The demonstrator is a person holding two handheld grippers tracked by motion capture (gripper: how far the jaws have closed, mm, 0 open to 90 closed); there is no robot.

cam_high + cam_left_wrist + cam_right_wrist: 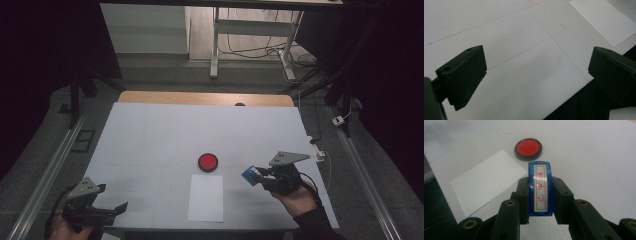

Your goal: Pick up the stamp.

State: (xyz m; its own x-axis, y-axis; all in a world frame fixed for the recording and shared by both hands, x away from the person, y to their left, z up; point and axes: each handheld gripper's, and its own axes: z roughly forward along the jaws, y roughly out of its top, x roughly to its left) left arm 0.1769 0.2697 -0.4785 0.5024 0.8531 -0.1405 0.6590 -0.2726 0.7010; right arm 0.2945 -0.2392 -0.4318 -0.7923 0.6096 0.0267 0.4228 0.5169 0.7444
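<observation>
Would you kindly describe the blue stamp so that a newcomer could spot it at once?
Start at the white table, then find the right gripper near its right edge. The blue stamp is clamped between its jaws. Unlike the round red ink pad and the white paper, it is a narrow block with red characters.

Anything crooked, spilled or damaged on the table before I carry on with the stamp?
Nothing stands out. The blue stamp sits straight in the right gripper, the red ink pad and white paper lie flat on the table, apart from each other. Only faint reddish marks near the left gripper.
</observation>
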